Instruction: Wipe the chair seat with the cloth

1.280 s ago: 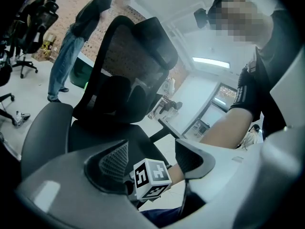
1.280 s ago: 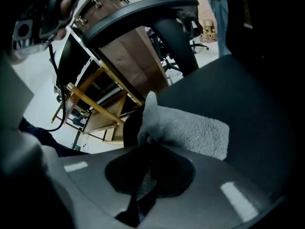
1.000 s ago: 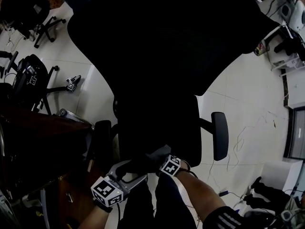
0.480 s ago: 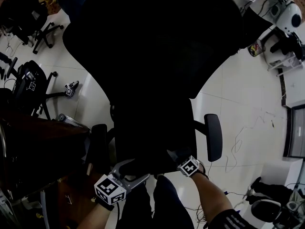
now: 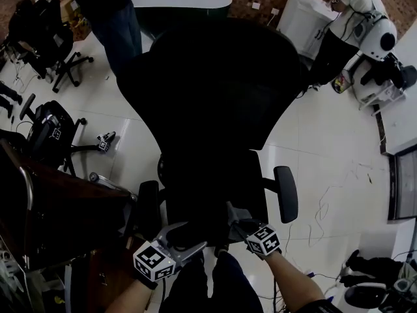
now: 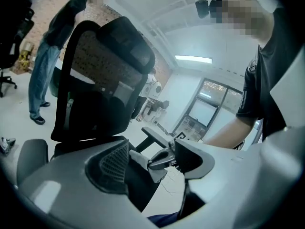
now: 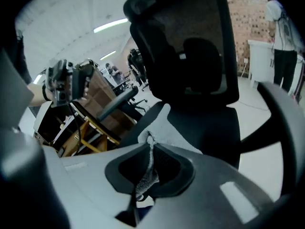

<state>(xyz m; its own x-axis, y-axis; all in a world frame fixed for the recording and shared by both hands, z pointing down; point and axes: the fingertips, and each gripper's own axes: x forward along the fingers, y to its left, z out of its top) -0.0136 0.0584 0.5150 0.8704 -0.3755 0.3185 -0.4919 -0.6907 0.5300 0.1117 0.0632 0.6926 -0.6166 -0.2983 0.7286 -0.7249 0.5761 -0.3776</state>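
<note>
Item one: a single pale grey cloth (image 7: 167,127). It lies on the front edge of the black padded chair seat (image 7: 212,120), with one fold drawn up and pinched.

The right gripper (image 7: 149,144) has its jaws closed on that fold. In the head view it sits at the seat's front right corner.

The left gripper (image 6: 153,160) has its jaws spread wide and grips nothing. The cloth and the other gripper show beyond its gap. In the head view it hangs just off the seat's front left.

Count: two grippers, one cloth, one black mesh-backed office chair (image 5: 212,90) with two black armrests, left (image 5: 147,207) and right (image 5: 285,194).

Surroundings: two further black office chairs stand on the pale tiled floor (image 5: 326,149) at the left, one far (image 5: 45,34) and one nearer (image 5: 47,128). A dark wooden desk (image 5: 65,204) stands beside the left armrest. Two people stand behind the chair, one in blue jeans (image 5: 120,21) and one in a white top (image 5: 355,8).

Change against one second ago: the right gripper and the cloth sit farther right along the seat's front edge. The left gripper holds much the same place. The chair back fills less of the head view, and more of the room shows.
</note>
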